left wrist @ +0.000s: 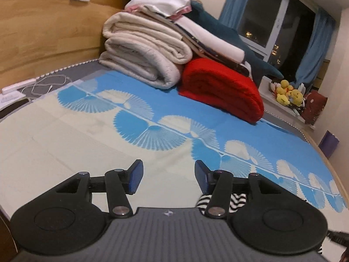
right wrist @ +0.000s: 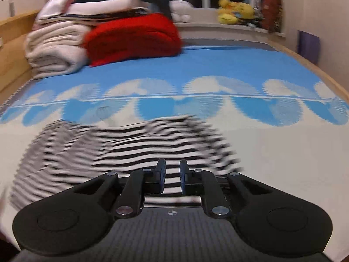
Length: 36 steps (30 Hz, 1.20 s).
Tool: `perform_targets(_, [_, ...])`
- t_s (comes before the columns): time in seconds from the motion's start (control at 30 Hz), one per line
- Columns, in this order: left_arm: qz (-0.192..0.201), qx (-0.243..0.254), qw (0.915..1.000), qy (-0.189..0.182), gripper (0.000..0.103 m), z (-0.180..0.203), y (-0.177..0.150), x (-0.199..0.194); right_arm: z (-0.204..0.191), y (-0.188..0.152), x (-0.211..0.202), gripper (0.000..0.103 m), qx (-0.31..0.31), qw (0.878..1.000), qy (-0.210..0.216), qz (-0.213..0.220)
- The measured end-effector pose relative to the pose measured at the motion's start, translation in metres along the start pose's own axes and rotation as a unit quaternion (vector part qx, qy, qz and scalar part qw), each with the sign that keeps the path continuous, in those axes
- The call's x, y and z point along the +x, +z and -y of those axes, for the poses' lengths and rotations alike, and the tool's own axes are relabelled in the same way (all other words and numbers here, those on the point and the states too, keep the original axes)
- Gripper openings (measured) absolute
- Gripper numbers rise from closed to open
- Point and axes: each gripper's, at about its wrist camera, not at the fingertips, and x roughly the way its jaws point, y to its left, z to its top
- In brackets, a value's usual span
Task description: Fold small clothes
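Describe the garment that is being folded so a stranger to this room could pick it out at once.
Start at the bed, with its blue and cream fan-patterned cover and folded blankets stacked at the far end. On the cream part nearest the right gripper lies the striped garment, spread fairly flat. Its narrow black and white stripes set it apart from the plain red blanket and cream blankets.
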Motion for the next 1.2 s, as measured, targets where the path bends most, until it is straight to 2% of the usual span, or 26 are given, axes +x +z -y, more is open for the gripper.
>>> perform_targets(0.13, [-0.001, -0.01, 1.0, -0.001, 0.057, -0.024, 0.003, -0.004, -0.08, -0.014, 0.003, 0.014, -0.046, 0.997, 0.065, -0.013])
perform_targets(0.3, [-0.002, -0.03, 0.9995, 0.003, 0.057, -0.053, 0.005, -0.006, -0.182, -0.019, 0.012, 0.014, -0.099, 0.987, 0.129, -0.014])
perform_targets(0.43, [-0.007, -0.047, 0.9989, 0.002, 0.057, -0.069, 0.007, -0.006, -0.25, -0.023, 0.029, 0.014, -0.147, 0.972, 0.179, -0.033])
perform_targets(0.5, [-0.008, -0.052, 0.9986, 0.001, 0.057, -0.074, 0.008, -0.005, -0.283, -0.031, 0.045, 0.021, -0.183, 0.959, 0.203, -0.069])
perform_targets(0.53, [-0.01, -0.055, 0.9985, -0.001, 0.057, -0.077, 0.008, -0.004, -0.295, -0.035, 0.053, 0.035, -0.202, 0.953, 0.207, -0.086])
perform_targets(0.57, [-0.01, -0.057, 0.9983, -0.002, 0.057, -0.079, 0.009, -0.003, -0.305, -0.041, 0.059, 0.044, -0.223, 0.948, 0.206, -0.095])
perform_targets(0.67, [-0.014, -0.064, 0.9978, -0.005, 0.057, -0.085, 0.01, 0.0, -0.326, -0.058, 0.085, 0.049, -0.284, 0.933, 0.179, -0.13])
perform_targets(0.73, [-0.017, -0.067, 0.9976, -0.008, 0.057, -0.087, 0.01, 0.002, -0.328, -0.064, 0.098, 0.05, -0.303, 0.929, 0.161, -0.14])
perform_targets(0.8, [-0.018, -0.068, 0.9975, -0.01, 0.057, -0.089, 0.011, 0.004, -0.327, -0.063, 0.101, 0.047, -0.299, 0.932, 0.159, -0.128])
perform_targets(0.83, [-0.019, -0.067, 0.9975, -0.011, 0.057, -0.09, 0.011, 0.005, -0.326, -0.062, 0.102, 0.04, -0.293, 0.935, 0.155, -0.123])
perform_targets(0.87, [-0.02, -0.068, 0.9974, -0.011, 0.057, -0.091, 0.011, 0.007, -0.327, -0.061, 0.102, 0.018, -0.294, 0.938, 0.143, -0.115])
perform_targets(0.93, [-0.022, -0.073, 0.9971, -0.009, 0.057, -0.092, 0.012, 0.009, -0.328, -0.061, 0.102, 0.005, -0.297, 0.939, 0.135, -0.108])
perform_targets(1.1, [-0.027, -0.086, 0.9959, -0.008, 0.057, -0.09, 0.012, 0.013, -0.338, -0.042, 0.085, 0.003, -0.28, 0.948, 0.138, -0.058])
perform_targets(1.2, [-0.03, -0.083, 0.9961, -0.01, 0.057, -0.084, 0.011, 0.014, -0.341, -0.019, 0.06, 0.003, -0.237, 0.959, 0.156, -0.022])
